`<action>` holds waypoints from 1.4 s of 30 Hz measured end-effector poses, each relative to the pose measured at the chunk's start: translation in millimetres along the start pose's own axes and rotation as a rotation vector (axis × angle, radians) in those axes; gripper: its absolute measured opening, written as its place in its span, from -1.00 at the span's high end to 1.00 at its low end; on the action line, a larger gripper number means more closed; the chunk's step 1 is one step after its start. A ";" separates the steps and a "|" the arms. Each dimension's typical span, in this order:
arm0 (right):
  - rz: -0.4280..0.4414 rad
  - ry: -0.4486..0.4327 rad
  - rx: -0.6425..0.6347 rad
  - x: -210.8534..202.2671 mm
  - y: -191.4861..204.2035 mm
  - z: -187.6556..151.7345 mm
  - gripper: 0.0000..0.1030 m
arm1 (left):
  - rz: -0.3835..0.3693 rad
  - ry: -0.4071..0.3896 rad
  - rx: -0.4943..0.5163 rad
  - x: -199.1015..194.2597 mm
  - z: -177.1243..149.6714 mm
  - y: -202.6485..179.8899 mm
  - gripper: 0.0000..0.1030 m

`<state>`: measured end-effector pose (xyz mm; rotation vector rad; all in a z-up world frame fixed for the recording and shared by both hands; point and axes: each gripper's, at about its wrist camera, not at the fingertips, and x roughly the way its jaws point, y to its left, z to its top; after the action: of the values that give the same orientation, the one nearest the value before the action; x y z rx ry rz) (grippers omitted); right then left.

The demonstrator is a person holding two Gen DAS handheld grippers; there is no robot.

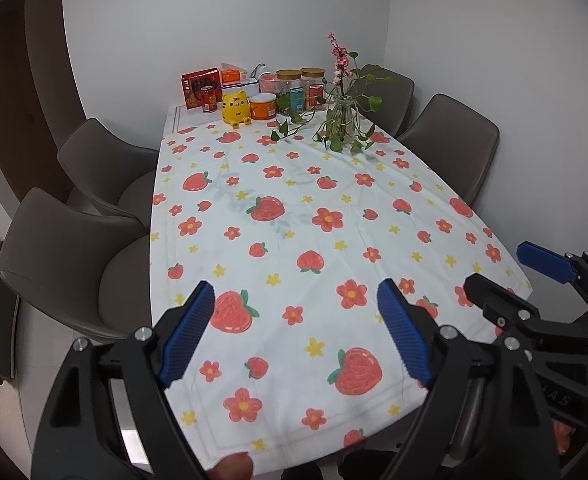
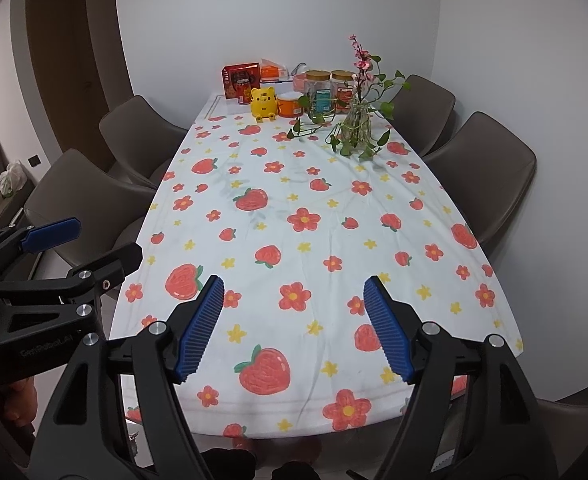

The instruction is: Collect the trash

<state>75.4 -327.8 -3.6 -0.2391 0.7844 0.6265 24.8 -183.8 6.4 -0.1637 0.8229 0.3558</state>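
Note:
A long table (image 1: 294, 208) carries a white cloth printed with strawberries and flowers; it also shows in the right wrist view (image 2: 306, 240). I see no loose trash on the cloth. My left gripper (image 1: 296, 328) is open and empty above the near end of the table. My right gripper (image 2: 294, 324) is open and empty beside it, also above the near end. The right gripper shows at the right edge of the left wrist view (image 1: 526, 276), and the left gripper at the left edge of the right wrist view (image 2: 77, 240).
At the far end stand a red box (image 1: 201, 89), a red can (image 1: 209, 101), a yellow tiger figure (image 1: 235, 109), an orange tub (image 1: 262, 106), two jars (image 1: 300, 86) and a glass vase with trailing plants (image 1: 342, 114). Brown chairs (image 1: 73, 260) line both long sides.

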 end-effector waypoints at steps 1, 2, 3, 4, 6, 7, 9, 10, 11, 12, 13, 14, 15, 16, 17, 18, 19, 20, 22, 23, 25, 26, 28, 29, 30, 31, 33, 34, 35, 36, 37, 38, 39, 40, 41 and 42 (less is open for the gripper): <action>0.001 -0.001 0.001 -0.4 -0.1 0.0 -0.36 | 0.000 -0.001 0.000 -0.3 0.2 0.1 -0.62; 0.000 0.000 -0.001 -0.5 0.2 -0.2 -0.36 | -0.002 -0.001 0.000 1.1 0.3 0.0 -0.62; 0.001 0.000 -0.001 -0.6 0.1 -0.2 -0.36 | -0.001 0.000 0.000 1.2 0.4 -0.2 -0.62; 0.001 -0.001 0.000 -0.4 0.1 -0.3 -0.36 | 0.000 0.000 0.000 1.3 0.4 -0.4 -0.62; 0.002 0.000 0.001 -1.2 0.2 -0.2 -0.36 | 0.001 0.001 0.001 1.0 0.7 -0.5 -0.62; 0.001 -0.001 -0.001 -0.6 -0.1 -0.3 -0.36 | 0.005 0.001 0.000 0.4 -0.2 0.0 -0.62; 0.003 -0.001 -0.001 -1.2 0.1 0.0 -0.36 | 0.013 0.004 -0.001 -2.1 -1.4 1.0 -0.63; 0.004 -0.001 -0.004 -1.5 0.2 0.4 -0.36 | 0.015 0.005 -0.001 -3.2 -1.3 1.6 -0.63; 0.005 -0.001 -0.003 -1.5 0.3 0.6 -0.36 | 0.015 0.004 -0.002 -3.4 -1.6 1.8 -0.63; 0.007 -0.002 -0.004 -1.8 0.6 1.0 -0.36 | 0.015 0.003 -0.002 -4.1 -1.5 2.2 -0.63; 0.009 -0.003 -0.005 -2.3 1.3 1.5 -0.36 | 0.015 0.003 -0.001 -4.1 -1.3 2.5 -0.63; 0.011 -0.003 -0.007 -2.5 1.7 2.1 -0.36 | 0.016 0.003 -0.001 -2.6 -1.0 1.7 -0.63; 0.013 -0.004 -0.008 -2.9 2.4 2.6 -0.36 | 0.018 0.003 -0.003 -3.5 -0.8 2.6 -0.63; 0.015 -0.004 -0.009 -2.5 1.2 3.4 -0.36 | 0.020 0.002 -0.005 -4.2 -0.6 3.7 -0.63; 0.018 -0.005 -0.010 -2.8 1.9 3.9 -0.36 | 0.023 0.001 -0.006 -4.8 -0.1 4.8 -0.64; 0.021 -0.007 -0.011 -3.1 2.4 4.4 -0.36 | 0.027 0.001 -0.006 -5.4 0.2 6.0 -0.64; 0.023 -0.011 -0.011 -3.5 2.7 4.9 -0.36 | 0.031 0.001 -0.007 -5.1 1.8 6.1 -0.64; 0.024 -0.015 -0.010 -3.5 1.4 5.3 -0.36 | 0.033 0.002 -0.008 -5.2 2.1 7.3 -0.64; 0.025 -0.016 -0.012 -4.0 2.3 5.6 -0.36 | 0.033 0.003 -0.011 -5.5 2.5 9.1 -0.64; 0.025 -0.015 -0.011 -3.6 1.4 6.1 -0.36 | 0.033 0.002 -0.009 -4.7 2.9 8.1 -0.64; 0.025 -0.016 -0.010 -3.4 1.6 6.3 -0.36 | 0.034 0.002 -0.006 -4.9 3.0 9.6 -0.64; 0.029 -0.016 -0.011 -3.6 2.2 6.6 -0.36 | 0.038 0.001 -0.007 -4.3 3.7 8.7 -0.64; 0.032 -0.020 -0.017 -3.8 2.6 7.5 -0.36 | 0.054 0.000 -0.006 -3.5 4.9 9.9 -0.64; 0.032 -0.021 -0.021 -3.8 2.8 8.1 -0.36 | 0.060 -0.001 -0.006 -3.5 5.1 11.5 -0.64; 0.033 -0.021 -0.023 -3.8 2.9 7.8 -0.36 | 0.064 -0.001 -0.007 -3.1 5.5 12.1 -0.65; 0.032 -0.021 -0.021 -3.6 3.5 8.0 -0.36 | 0.066 -0.002 -0.010 -3.2 5.7 13.6 -0.66; 0.031 -0.021 -0.020 -3.7 3.9 8.1 -0.36 | 0.065 -0.002 -0.011 -2.0 6.6 11.7 -0.66; 0.031 -0.021 -0.020 -3.7 3.6 8.0 -0.36 | 0.065 -0.003 -0.012 -2.4 6.9 14.1 -0.66; 0.031 -0.021 -0.021 -3.7 3.4 7.9 -0.36 | 0.067 -0.003 -0.010 -2.1 6.8 11.8 -0.66; 0.030 -0.021 -0.020 -3.1 3.5 8.2 -0.36 | 0.066 -0.004 -0.009 -2.3 7.1 13.9 -0.66; 0.030 -0.022 -0.020 -3.1 3.6 8.4 -0.36 | 0.068 -0.003 -0.010 -2.2 6.8 11.4 -0.66; 0.031 -0.022 -0.020 -2.7 3.5 8.7 -0.36 | 0.068 -0.004 -0.009 -2.4 7.0 13.8 -0.66; 0.030 -0.022 -0.021 -2.8 4.4 8.9 -0.36 | 0.066 -0.004 -0.011 -2.4 6.8 11.5 -0.66; 0.030 -0.021 -0.020 -2.5 3.3 8.9 -0.36 | 0.066 -0.003 -0.012 -2.4 6.8 11.3 -0.66; 0.031 -0.021 -0.019 -2.5 3.3 9.1 -0.36 | 0.063 -0.004 -0.013 -2.4 7.1 13.5 -0.66; 0.030 -0.022 -0.019 -2.5 3.3 9.1 -0.36 | 0.065 -0.003 -0.012 -2.4 6.8 12.4 -0.66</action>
<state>77.4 -322.4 4.6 -0.2379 0.7625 0.6643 23.4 -170.9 12.7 -0.1477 0.8244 0.4226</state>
